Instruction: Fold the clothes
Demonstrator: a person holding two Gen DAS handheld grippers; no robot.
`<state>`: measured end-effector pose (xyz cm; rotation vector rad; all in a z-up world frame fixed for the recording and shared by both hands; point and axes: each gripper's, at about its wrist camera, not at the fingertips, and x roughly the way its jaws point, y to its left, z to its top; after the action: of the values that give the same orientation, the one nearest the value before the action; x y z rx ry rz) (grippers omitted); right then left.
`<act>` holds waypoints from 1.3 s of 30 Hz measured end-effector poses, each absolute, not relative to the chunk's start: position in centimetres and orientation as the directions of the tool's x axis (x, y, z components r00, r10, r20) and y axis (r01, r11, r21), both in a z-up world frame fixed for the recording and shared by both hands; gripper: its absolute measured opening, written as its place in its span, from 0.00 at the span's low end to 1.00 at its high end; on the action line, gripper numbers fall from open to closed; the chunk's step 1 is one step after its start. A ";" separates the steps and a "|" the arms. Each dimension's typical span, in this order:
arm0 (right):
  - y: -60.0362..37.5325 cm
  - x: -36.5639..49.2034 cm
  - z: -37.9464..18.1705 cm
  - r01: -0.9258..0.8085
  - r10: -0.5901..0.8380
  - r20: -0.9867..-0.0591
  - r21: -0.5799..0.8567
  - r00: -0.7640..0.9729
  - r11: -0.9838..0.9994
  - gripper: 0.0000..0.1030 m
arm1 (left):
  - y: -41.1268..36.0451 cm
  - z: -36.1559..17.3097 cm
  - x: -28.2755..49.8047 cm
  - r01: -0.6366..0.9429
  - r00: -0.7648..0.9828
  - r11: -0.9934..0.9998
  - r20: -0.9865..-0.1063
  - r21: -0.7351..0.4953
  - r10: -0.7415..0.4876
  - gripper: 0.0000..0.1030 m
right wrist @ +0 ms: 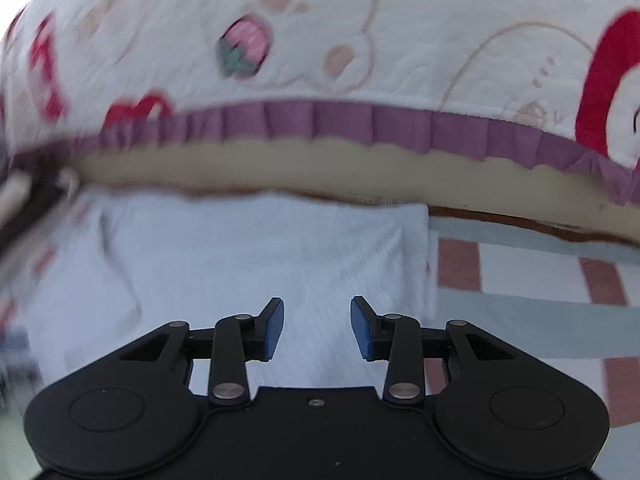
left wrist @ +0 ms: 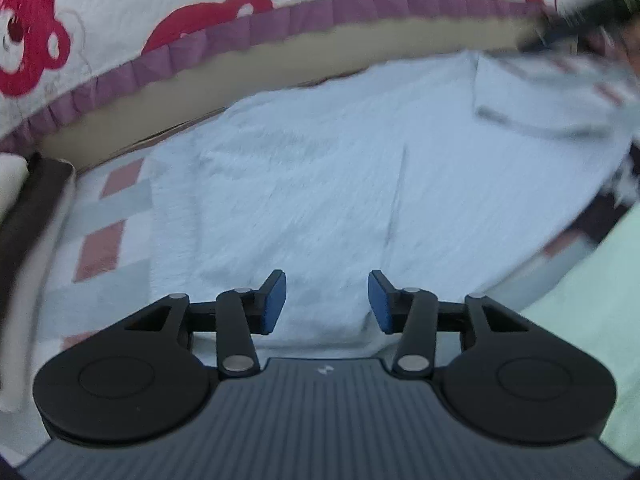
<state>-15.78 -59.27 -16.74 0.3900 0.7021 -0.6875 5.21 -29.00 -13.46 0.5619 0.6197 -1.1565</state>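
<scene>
Covering the far side of both views, a white quilted bedspread [left wrist: 120, 20] printed with red bears and strawberries hangs with a pleated purple frill [right wrist: 320, 120] along its lower edge, a tan bed base showing beneath it. Below that spreads a checked sheet [right wrist: 520, 304] of white, grey-blue and dusty-red squares. On this sheet lies the pale white fleecy garment [left wrist: 320, 184], spread flat with a lengthwise crease right of its middle; it fills the centre of the left wrist view and reaches up to the tan base. In the right wrist view the same garment's right edge runs just right of the fingers. A blurred striped cloth sits at the garment's upper right corner in the left view, with a mint-green cloth at the lower right. The left gripper [left wrist: 327, 304] hangs over the garment's near edge, its blue pads parted and empty. The right gripper [right wrist: 317, 328] likewise stands released above the garment, nothing between its pads
</scene>
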 end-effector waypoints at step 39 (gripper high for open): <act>-57.0 -21.1 -18.5 0.536 -0.297 -0.695 0.150 0.655 0.831 0.57 | -53.1 -14.4 3.2 0.839 0.026 0.349 -0.610 -0.417 -0.792 0.02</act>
<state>-21.13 -56.96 -18.52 0.3607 0.7126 -0.4842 3.25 -53.07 -14.37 0.0650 0.8915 -1.2617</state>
